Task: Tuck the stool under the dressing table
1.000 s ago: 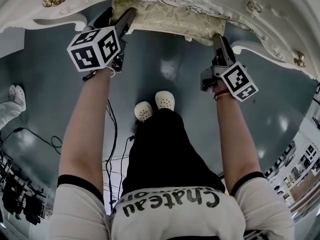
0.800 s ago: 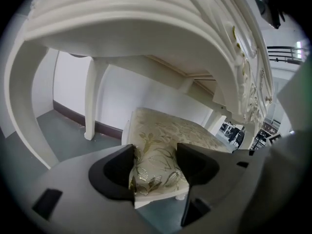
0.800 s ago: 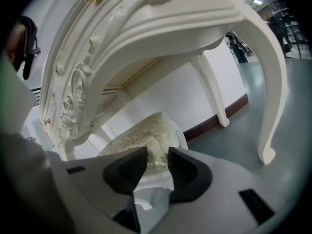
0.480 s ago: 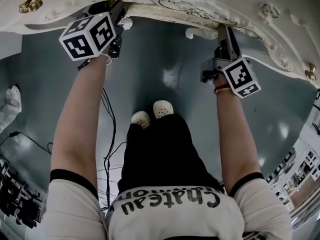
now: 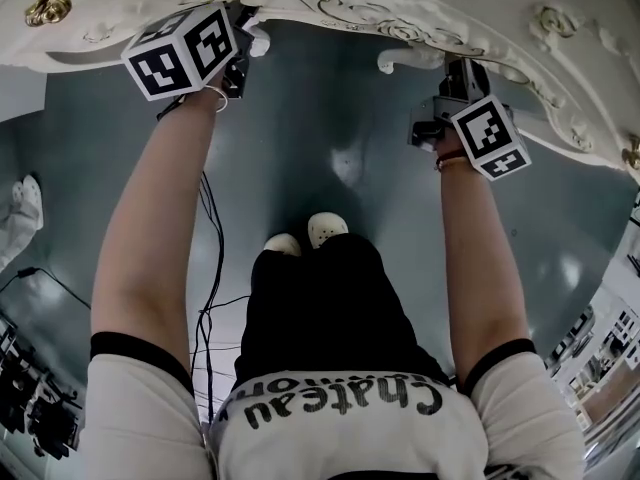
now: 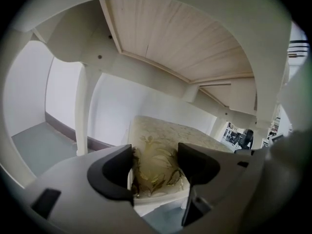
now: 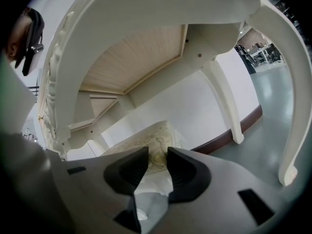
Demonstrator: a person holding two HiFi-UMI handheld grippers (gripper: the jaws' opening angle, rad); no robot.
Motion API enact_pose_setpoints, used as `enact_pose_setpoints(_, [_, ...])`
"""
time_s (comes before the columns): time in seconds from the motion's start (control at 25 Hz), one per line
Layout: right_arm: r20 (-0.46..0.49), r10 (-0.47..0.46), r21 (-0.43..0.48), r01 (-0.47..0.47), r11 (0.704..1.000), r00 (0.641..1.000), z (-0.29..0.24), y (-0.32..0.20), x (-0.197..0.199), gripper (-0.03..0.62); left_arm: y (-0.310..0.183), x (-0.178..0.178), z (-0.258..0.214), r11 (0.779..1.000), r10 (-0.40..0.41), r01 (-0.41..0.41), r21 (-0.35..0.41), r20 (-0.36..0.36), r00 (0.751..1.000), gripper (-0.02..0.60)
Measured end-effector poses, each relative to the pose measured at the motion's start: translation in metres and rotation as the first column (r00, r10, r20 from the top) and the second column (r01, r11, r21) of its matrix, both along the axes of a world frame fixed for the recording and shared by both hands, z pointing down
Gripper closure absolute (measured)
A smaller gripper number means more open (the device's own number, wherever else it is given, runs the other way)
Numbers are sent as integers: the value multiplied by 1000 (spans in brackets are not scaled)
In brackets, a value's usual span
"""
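Observation:
The stool's pale floral cushion [image 6: 165, 140] sits under the white carved dressing table [image 5: 400, 13], whose top hides it in the head view. There only a white scroll of the stool frame [image 5: 400, 60] shows. My left gripper [image 6: 155, 167] is shut on the cushion's near corner, which fills the gap between its pads. My right gripper [image 7: 157, 162] has the cushion's [image 7: 146, 143] other edge pinched between narrow jaws that are closing. In the head view both grippers [image 5: 240, 23] [image 5: 462, 73] reach under the table's front edge.
The table's wooden underside [image 6: 180, 38] is overhead. Its curved legs [image 6: 81, 111] [image 7: 226, 101] stand to either side, with a nearer leg [image 7: 292, 106] at my right. A white wall with dark skirting is behind. My white shoes [image 5: 325, 230] and floor cables [image 5: 205, 268] are below.
Both grippers have pushed forward toward the table. The cushion, visible in the head view a second ago, has slid out of sight under the table top. The feet stepped forward too.

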State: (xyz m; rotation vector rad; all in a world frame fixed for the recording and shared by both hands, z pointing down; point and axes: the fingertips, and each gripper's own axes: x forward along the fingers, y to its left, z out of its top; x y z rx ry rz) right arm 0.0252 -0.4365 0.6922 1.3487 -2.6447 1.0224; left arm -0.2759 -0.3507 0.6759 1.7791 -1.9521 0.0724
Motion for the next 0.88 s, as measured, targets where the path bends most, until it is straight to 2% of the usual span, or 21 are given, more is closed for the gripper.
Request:
enact_pose_setpoints(0.12, [8, 4, -24, -4, 1000, 1000, 0, 0, 2, 462, 3, 0, -1, 999, -41, 41, 22, -16, 999, 281])
enact_pose_setpoints(0.2, [8, 9, -61, -8, 998, 1000, 0, 1, 2, 458, 7, 0, -2, 996, -83, 84, 18, -53, 995, 281])
enact_pose_setpoints(0.28, [-7, 8, -81, -9, 997, 1000, -4, 3, 3, 453, 14, 1, -3, 993, -119, 119, -1, -87, 989, 281])
enact_pose_setpoints(0.44, [-12, 0, -122, -2, 993, 1000, -15, 26, 5, 453, 40, 9, -1, 988, -140, 132, -76, -114, 984, 286])
enact_pose_setpoints(0.52, [-26, -12, -174, 7, 985, 1000, -15, 46, 7, 453, 61, 18, 2, 984, -138, 121, -130, -126, 982, 322])
enact_pose_setpoints(0.6, [-49, -34, -220, 22, 975, 998, -15, 68, 8, 453, 79, 31, 1, 981, -117, 92, -171, -140, 983, 400])
enact_pose_setpoints(0.8, [-90, -78, -326, 45, 944, 993, -21, 124, 13, 454, 121, 65, -21, 979, -102, 59, -193, -223, 969, 500])
enact_pose_setpoints(0.88, [-95, -93, -355, 53, 933, 991, -27, 145, 12, 456, 140, 77, -35, 979, -101, 52, -198, -246, 964, 514])
